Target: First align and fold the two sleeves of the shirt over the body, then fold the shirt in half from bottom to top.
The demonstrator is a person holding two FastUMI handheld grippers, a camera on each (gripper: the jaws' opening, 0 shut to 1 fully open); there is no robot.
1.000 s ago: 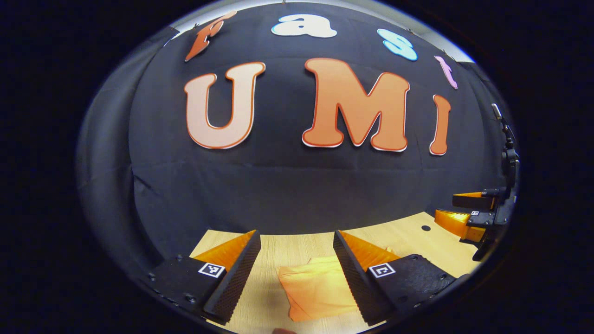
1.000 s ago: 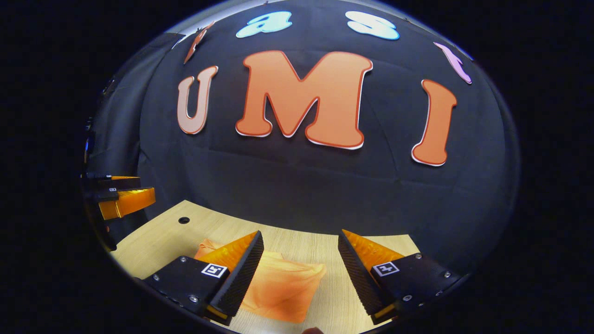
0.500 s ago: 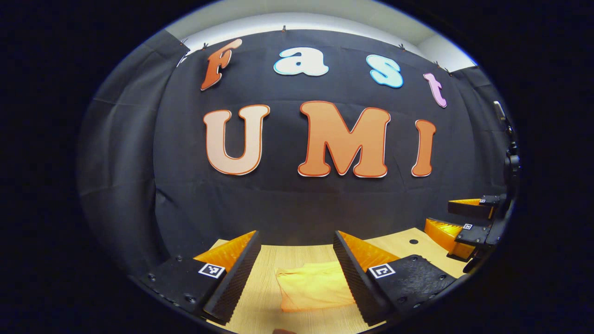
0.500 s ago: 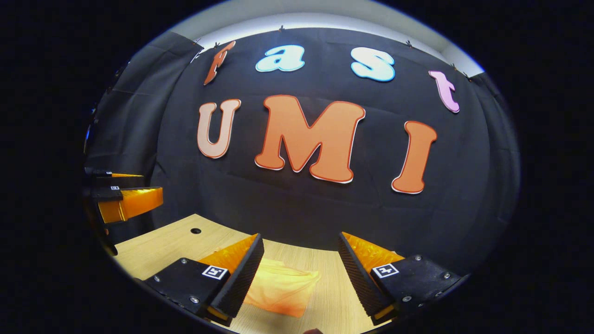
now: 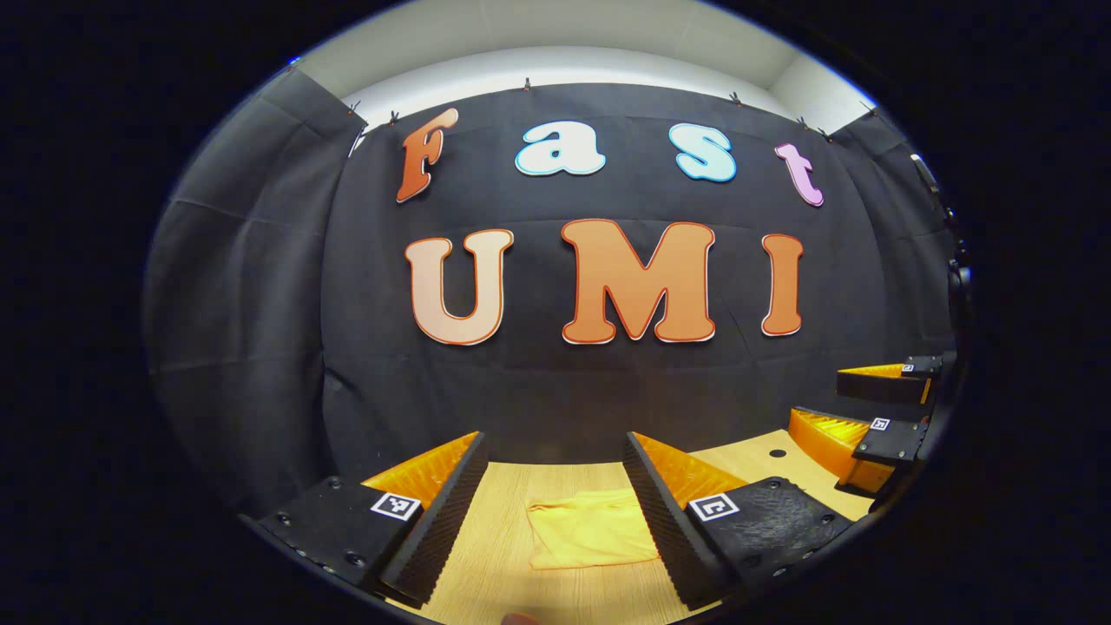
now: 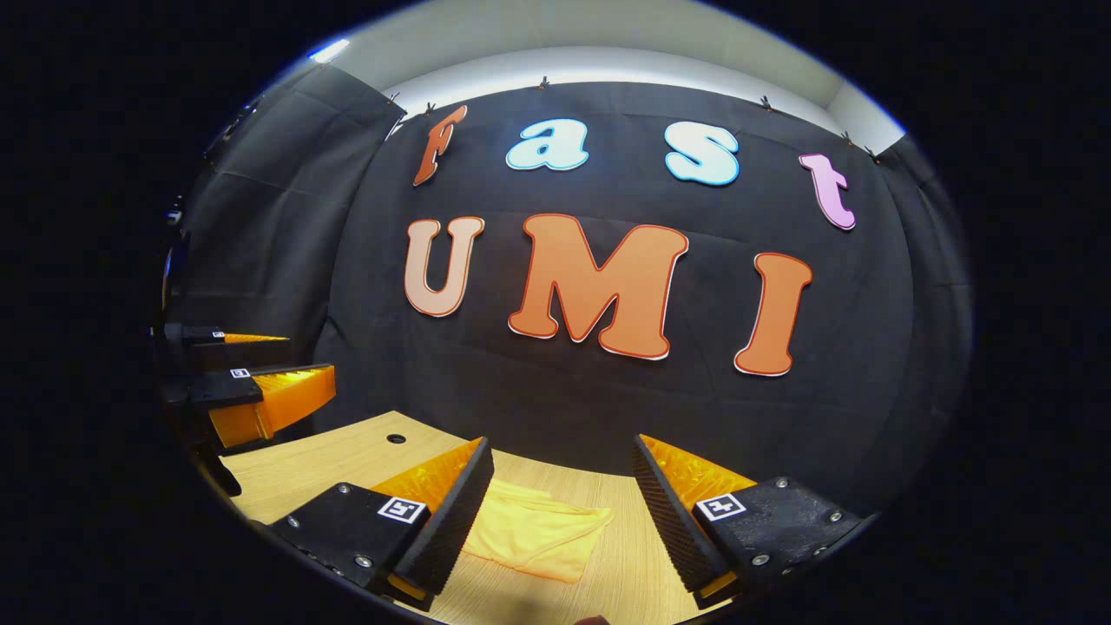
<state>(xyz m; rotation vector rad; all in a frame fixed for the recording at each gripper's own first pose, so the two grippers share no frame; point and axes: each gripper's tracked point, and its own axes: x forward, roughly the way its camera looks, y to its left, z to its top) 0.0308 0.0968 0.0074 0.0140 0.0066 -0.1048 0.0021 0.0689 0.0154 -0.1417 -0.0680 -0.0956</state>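
The shirt (image 5: 592, 538) lies folded into a small, flat yellow bundle on the wooden tabletop (image 5: 512, 495), near the tabletop's far edge, where the black cloth wall hangs. In the left gripper view it sits just ahead of the left claw (image 5: 554, 460), partly behind that claw's right-hand finger. In the right gripper view the shirt (image 6: 538, 538) lies ahead of the right claw (image 6: 562, 464), closer to its left-hand finger, with bare tabletop (image 6: 621, 529) beside it.

Both claws are spread wide with nothing between their fingers, and both are held above the shirt, apart from it. Off to the shirt's right in the left gripper view the right claw (image 5: 855, 404) shows side-on, also spread. Beyond the shirt, a small dark hole (image 6: 396, 438) marks the tabletop.
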